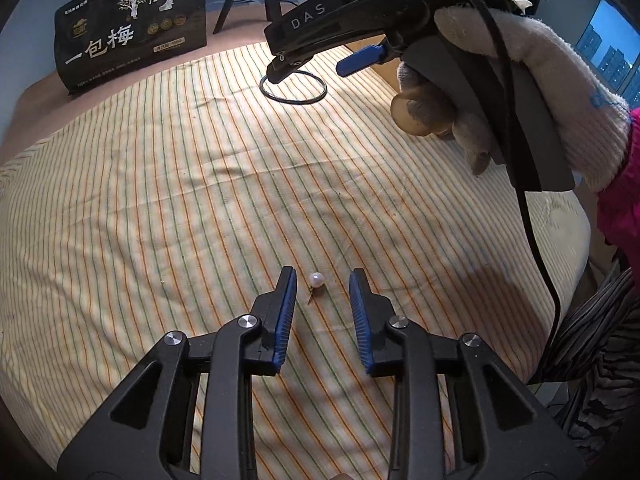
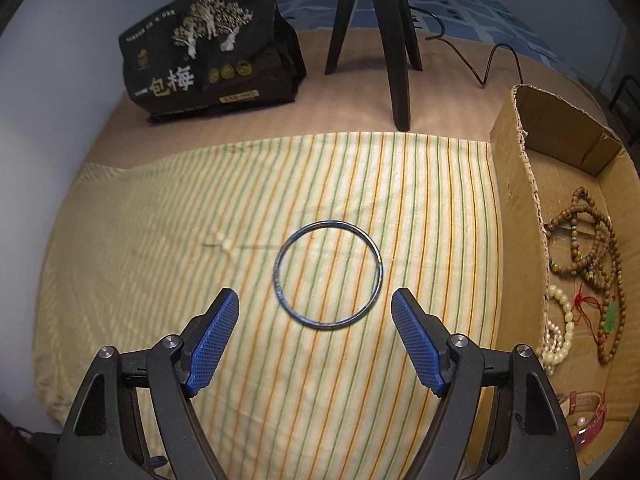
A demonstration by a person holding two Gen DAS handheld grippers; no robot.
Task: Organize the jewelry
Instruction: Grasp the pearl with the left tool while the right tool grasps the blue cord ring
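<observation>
A small pearl earring (image 1: 315, 281) with a thin post lies on the striped cloth (image 1: 160, 200) between the blue pads of my left gripper (image 1: 322, 280); the pads stand apart from it, so this gripper is open. A thin dark bangle (image 2: 328, 273) lies flat on the cloth just ahead of my right gripper (image 2: 316, 300), whose fingers are spread wide with nothing between them. In the left wrist view the right gripper (image 1: 312, 66), held by a gloved hand (image 1: 520, 80), hovers over the bangle (image 1: 293, 88). A cardboard box (image 2: 516, 184) at the right holds bead strands (image 2: 584, 248).
A black snack bag (image 2: 208, 68) stands at the back left, beside a black tripod (image 2: 380, 40) with a cable trailing behind it. Inside the box also lie pearl strands (image 2: 560, 320) and a red strap (image 2: 588, 420). A pink sleeve (image 1: 620, 208) shows at the right edge.
</observation>
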